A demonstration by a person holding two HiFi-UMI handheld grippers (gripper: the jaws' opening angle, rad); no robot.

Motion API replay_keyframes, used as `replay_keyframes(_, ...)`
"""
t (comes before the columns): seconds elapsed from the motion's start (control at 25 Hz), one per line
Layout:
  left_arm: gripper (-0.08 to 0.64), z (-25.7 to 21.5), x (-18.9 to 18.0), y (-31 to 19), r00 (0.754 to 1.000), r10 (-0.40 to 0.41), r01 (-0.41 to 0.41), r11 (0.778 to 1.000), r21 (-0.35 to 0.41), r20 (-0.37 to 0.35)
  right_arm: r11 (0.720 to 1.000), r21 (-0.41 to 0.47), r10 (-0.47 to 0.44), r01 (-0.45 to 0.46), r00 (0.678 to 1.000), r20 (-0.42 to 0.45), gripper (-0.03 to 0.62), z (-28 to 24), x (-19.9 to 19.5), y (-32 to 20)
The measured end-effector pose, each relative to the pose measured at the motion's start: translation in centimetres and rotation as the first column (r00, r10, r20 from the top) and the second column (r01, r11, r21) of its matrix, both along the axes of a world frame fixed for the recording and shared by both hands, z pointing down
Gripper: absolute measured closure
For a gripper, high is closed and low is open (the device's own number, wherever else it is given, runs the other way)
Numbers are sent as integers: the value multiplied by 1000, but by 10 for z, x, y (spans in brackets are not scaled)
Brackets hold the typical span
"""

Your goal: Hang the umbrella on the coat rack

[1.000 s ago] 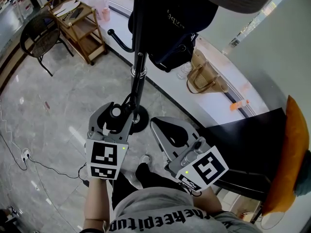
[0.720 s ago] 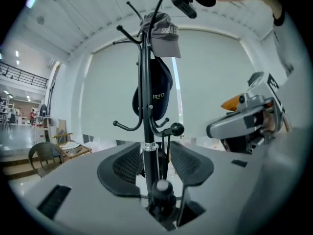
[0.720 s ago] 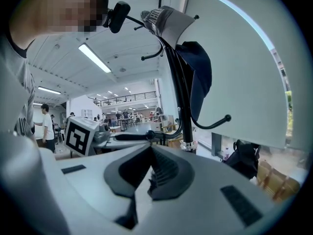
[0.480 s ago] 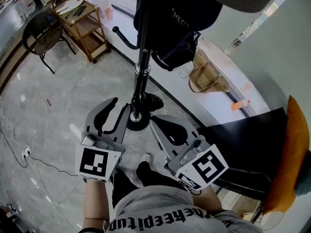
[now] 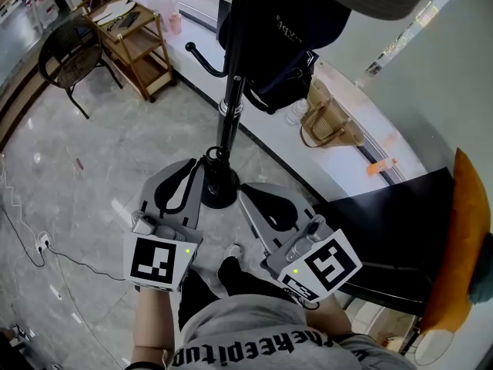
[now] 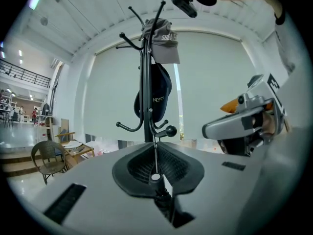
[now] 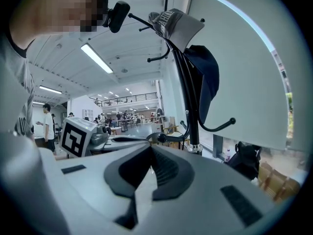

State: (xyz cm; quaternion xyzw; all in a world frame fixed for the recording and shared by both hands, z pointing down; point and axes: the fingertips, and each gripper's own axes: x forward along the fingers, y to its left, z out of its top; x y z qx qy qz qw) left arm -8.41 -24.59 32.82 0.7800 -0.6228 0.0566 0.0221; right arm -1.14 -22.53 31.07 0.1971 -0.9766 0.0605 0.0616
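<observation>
The black coat rack [image 5: 231, 91] stands just ahead of both grippers, and its base [image 5: 219, 193] is on the floor. A dark cap [image 5: 281, 37] hangs on it, and a grey cap [image 6: 164, 43] hangs higher up. My left gripper [image 5: 199, 166] has just been closing. In the left gripper view [image 6: 155, 143] its pads meet on a thin cord or rod. That cord or rod rises from the black, white-capped end of the umbrella [image 6: 161, 194], which sits in the gap behind the pads. A ball-tipped hook [image 6: 170, 130] is right ahead. My right gripper [image 5: 245, 193] is shut and empty.
A wooden cart [image 5: 131, 45] and a wicker chair [image 5: 69, 52] stand at the far left. A woven bag [image 5: 323, 126] lies by the white ledge. A dark table [image 5: 400, 230] and an orange cushion [image 5: 462, 245] are at the right. A cable [image 5: 38, 245] runs across the floor.
The left gripper's jaws, wide apart a second ago, have come together. The rack pole sits a little further right in the head view. The right gripper has kept still.
</observation>
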Motion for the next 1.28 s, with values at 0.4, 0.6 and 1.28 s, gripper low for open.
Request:
replay_keyframes(0.4,545,-11,1,21,999,47,-47,999,4,10,1000,18,18,-19,1000,13,580,-9,-13,19)
replay_keyframes(0.6,545,-22,0,33,996,84,-84,996,14,-6,999,30,40,-41,999,21,580,-15,-20,28)
replay_keyframes(1.28,545,-70,2,80,957,277,-269,958,95,-82,986,85,138,-142,989,53,580,-40,-35,58)
